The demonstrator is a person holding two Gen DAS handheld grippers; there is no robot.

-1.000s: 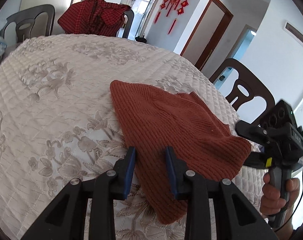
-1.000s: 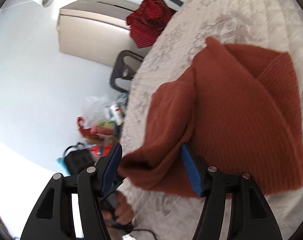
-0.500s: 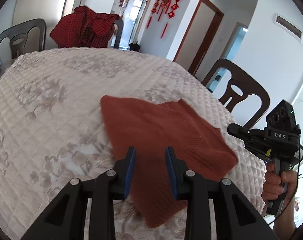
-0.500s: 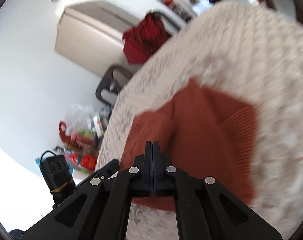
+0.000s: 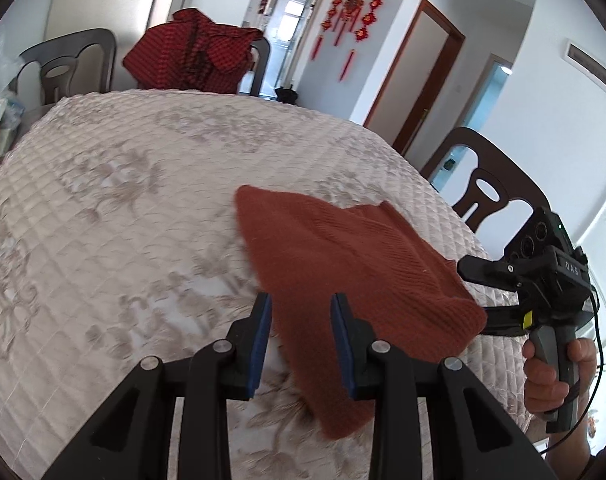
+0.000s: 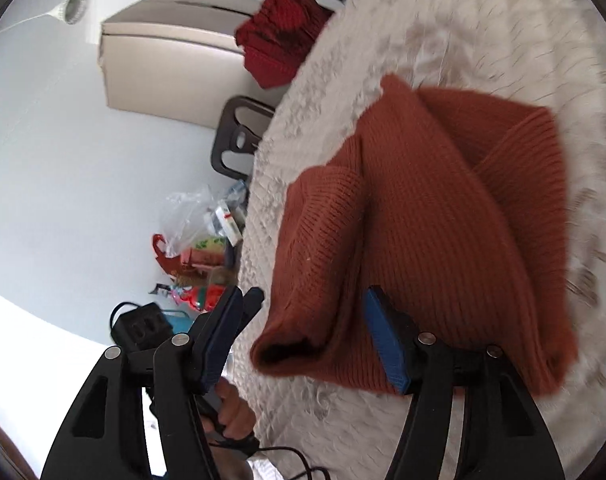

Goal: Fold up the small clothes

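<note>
Both claws spread wide, left gripper [image 5: 300, 334] and right gripper [image 6: 303, 338] straddling rust-red ribbed knit garment [image 6: 443, 216]; careless pinch risks dragging folded layers apart.

A quilted floral tablecloth [image 5: 103, 216] filled the centre. At upper left, a red checked garment [image 5: 191, 56] draped a chair; red Chinese-knot ornaments [image 5: 353, 20] hung top centre, a dark wooden chair [image 5: 487, 184] at right.

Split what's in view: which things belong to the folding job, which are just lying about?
Job:
- rust knit garment, lying on the quilted table cover
- left gripper, open
- right gripper, open

Lying about:
- red checked garment draped over a chair
- plastic bags of clutter beside the table
- dark wooden chair
</note>
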